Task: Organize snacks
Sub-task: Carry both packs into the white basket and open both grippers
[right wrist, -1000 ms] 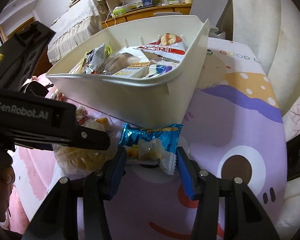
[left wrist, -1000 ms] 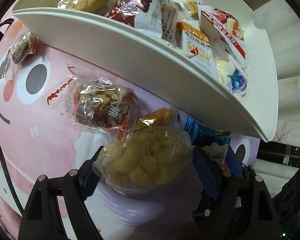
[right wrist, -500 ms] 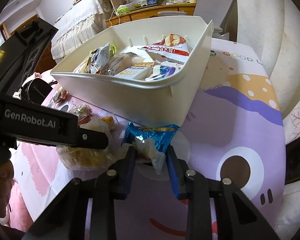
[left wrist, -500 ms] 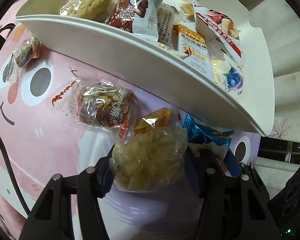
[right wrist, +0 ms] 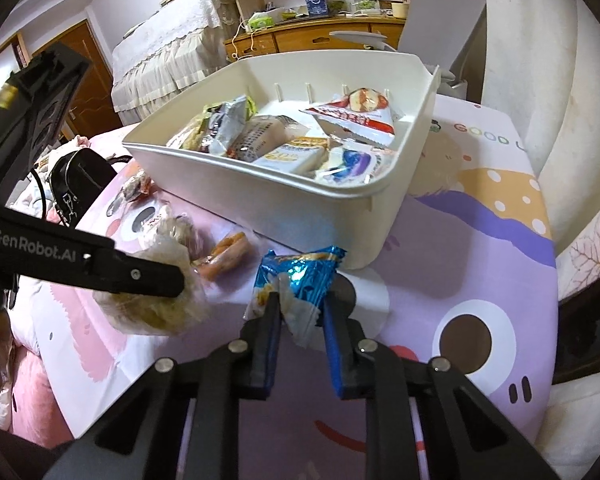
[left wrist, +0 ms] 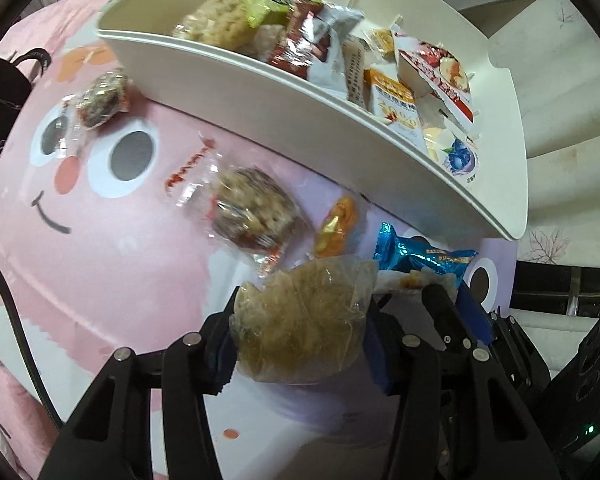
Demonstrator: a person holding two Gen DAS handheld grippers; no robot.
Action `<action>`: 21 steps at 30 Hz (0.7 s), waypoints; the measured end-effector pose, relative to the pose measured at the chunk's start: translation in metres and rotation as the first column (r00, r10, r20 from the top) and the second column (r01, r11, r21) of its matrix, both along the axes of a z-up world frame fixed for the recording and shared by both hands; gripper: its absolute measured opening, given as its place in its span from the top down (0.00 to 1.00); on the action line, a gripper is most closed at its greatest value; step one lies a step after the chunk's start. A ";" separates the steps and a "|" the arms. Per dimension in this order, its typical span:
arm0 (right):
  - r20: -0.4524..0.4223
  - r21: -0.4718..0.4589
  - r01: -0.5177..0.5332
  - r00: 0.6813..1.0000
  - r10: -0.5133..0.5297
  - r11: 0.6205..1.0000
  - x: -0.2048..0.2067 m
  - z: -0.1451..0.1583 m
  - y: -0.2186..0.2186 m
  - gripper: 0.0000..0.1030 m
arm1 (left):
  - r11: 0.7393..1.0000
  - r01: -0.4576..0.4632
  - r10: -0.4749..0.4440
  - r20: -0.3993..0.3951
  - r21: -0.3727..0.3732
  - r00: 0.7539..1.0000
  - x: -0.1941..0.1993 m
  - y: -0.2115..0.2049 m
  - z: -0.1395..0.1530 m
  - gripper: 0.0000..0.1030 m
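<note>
My left gripper (left wrist: pixel 300 332) is shut on a clear bag of pale yellow puffed snack (left wrist: pixel 300 320), lifted above the cartoon mat. It also shows in the right wrist view (right wrist: pixel 152 304). My right gripper (right wrist: pixel 300 312) is shut on a blue foil snack packet (right wrist: pixel 300 276), raised just in front of the white bin (right wrist: pixel 260 184). The packet shows in the left wrist view (left wrist: pixel 420 258). The bin (left wrist: pixel 260 80) holds several wrapped snacks.
On the mat lie a nut bar in clear wrap (left wrist: pixel 252 208), a small orange candy (left wrist: pixel 338 224) and another dark wrapped bar (left wrist: pixel 100 98) near the bin's left corner. A black bag (right wrist: pixel 80 176) sits at the mat's left edge.
Both grippers closed on their snacks and lifted them off the mat. The views pulled back and up, so more of the bin's inside shows.
</note>
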State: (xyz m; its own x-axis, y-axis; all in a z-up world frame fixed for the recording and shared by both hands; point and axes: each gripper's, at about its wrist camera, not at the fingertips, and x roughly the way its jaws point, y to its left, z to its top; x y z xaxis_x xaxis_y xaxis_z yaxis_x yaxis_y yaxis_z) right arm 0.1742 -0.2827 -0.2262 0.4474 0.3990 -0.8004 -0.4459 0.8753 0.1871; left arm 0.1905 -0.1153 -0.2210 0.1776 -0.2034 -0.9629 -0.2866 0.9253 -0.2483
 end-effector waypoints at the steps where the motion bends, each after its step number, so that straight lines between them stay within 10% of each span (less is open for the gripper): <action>1: 0.001 0.002 -0.006 1.000 0.006 1.000 -0.002 0.002 0.001 0.81 | 1.000 -0.005 0.005 0.004 0.003 1.000 -0.003 0.005 0.004 0.50; 21: 0.159 0.107 -0.088 0.985 0.070 0.990 -0.007 0.092 0.032 0.82 | 0.989 0.039 -0.053 0.093 0.145 0.994 -0.010 0.061 0.095 0.50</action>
